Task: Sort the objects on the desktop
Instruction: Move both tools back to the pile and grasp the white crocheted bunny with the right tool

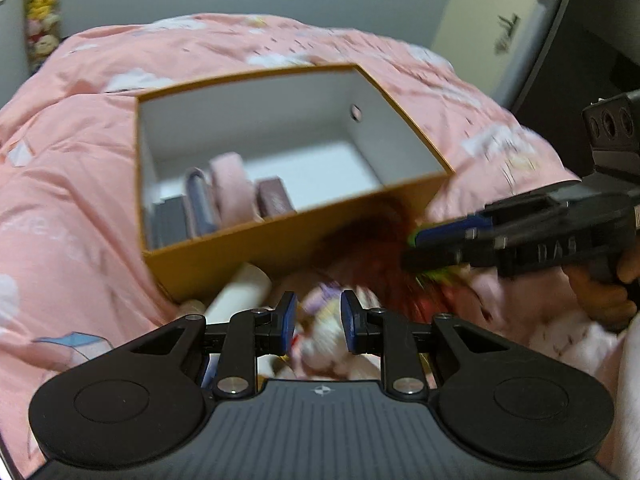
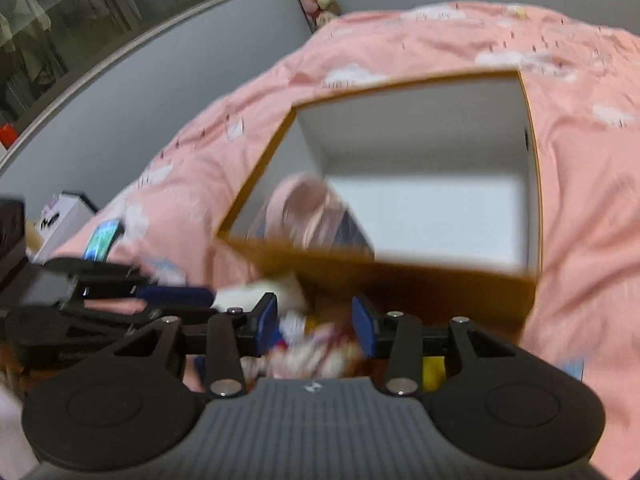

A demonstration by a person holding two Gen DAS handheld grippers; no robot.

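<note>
An orange box (image 1: 300,232) (image 2: 400,280) with a white inside stands on a pink quilt (image 1: 72,168). Several small items (image 1: 224,196), grey, blue, pink and maroon, stand at its left end. In front of the box lies a blurred heap: a white tube (image 1: 240,292), a white and purple toy (image 1: 320,332) and something red and hairy (image 1: 380,240). My left gripper (image 1: 320,320) (image 2: 208,300) hovers over the toy with its jaws narrowly apart. My right gripper (image 2: 316,324) (image 1: 412,248) stands wider over red, white and yellow clutter (image 2: 320,348). I see neither pair of pads pressing on anything.
A hand (image 1: 600,296) holds the right gripper. A phone (image 2: 102,240) lies on the quilt's left part, near a white box (image 2: 64,216). A grey wall with a window (image 2: 80,20) lies beyond. Plush toys (image 1: 40,12) hang far left; dark furniture (image 1: 580,40) stands right.
</note>
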